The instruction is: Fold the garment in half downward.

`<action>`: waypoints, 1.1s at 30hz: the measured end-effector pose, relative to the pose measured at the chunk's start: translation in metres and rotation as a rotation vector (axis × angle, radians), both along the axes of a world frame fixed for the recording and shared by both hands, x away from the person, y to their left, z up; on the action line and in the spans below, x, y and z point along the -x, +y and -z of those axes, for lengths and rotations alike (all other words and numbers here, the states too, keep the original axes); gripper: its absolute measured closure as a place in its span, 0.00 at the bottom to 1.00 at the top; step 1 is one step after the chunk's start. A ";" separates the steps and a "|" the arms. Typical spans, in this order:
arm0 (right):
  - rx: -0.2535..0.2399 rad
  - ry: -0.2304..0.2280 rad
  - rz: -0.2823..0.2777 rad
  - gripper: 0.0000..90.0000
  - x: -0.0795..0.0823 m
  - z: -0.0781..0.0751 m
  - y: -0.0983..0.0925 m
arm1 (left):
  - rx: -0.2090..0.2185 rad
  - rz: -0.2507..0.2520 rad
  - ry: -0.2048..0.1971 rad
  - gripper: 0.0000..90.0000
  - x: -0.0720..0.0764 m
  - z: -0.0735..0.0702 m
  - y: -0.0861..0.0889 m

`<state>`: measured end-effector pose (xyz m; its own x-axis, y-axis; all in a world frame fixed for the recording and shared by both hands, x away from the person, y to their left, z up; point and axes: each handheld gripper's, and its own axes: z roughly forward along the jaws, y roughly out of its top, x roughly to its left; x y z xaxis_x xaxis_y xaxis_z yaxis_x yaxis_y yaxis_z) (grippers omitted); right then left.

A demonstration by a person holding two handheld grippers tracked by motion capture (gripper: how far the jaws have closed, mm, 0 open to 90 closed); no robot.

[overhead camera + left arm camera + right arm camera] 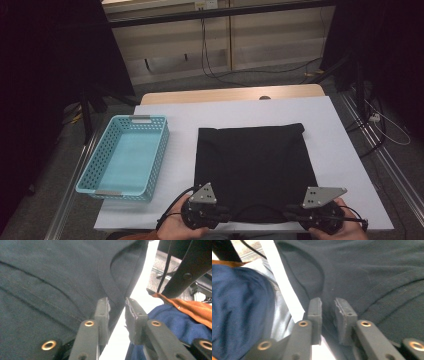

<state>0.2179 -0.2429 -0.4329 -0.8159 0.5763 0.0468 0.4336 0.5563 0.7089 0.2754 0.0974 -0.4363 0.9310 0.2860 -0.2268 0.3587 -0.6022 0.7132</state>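
Black garment (255, 167): knitted cloth, matt, soft, with stitched seams and a ribbed band visible in the gripper views.

Basket (155, 160): turquoise plastic, perforated walls, smooth, slight sheen; grey handle strips at both ends.

Worktop (335, 130): white covering, smooth and matt, paper-like; pale wood edge at the far side.

Left gripper (117, 312): matt dark plastic arms, brass-coloured metal rivets, rough-edged rubbery pads.

Right gripper (327, 311): same matt plastic, brass-coloured rivets, worn pads.

Top plates, high view: grey metal, dull, drilled.

Sleeve (190, 307): orange cloth, matt. Blue cloth (239, 307): woven, matt.
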 end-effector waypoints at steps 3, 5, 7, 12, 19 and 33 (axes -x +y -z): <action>-0.016 -0.004 0.010 0.73 -0.001 -0.001 -0.001 | 0.017 -0.021 -0.008 0.67 -0.003 -0.002 0.002; -0.028 -0.004 0.021 0.66 -0.002 -0.001 -0.001 | 0.018 -0.057 -0.020 0.54 -0.006 -0.003 0.004; -0.039 0.001 0.029 0.63 -0.003 -0.001 -0.001 | 0.020 -0.084 -0.031 0.47 -0.010 -0.004 0.007; -0.047 -0.005 0.060 0.49 -0.008 -0.001 0.002 | 0.039 -0.152 -0.082 0.35 -0.019 -0.003 0.012; -0.060 -0.040 0.117 0.39 -0.015 -0.003 0.008 | 0.058 -0.219 -0.149 0.18 -0.030 -0.005 0.019; -0.106 -0.073 0.134 0.36 -0.016 -0.005 0.028 | 0.089 -0.284 -0.198 0.06 -0.047 -0.005 0.024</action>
<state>0.2341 -0.2152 -0.4275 -0.7358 0.6749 0.0559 0.4437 0.4180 0.7927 0.3227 0.1214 -0.4314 0.8456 0.5268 -0.0859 0.3527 -0.4306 0.8308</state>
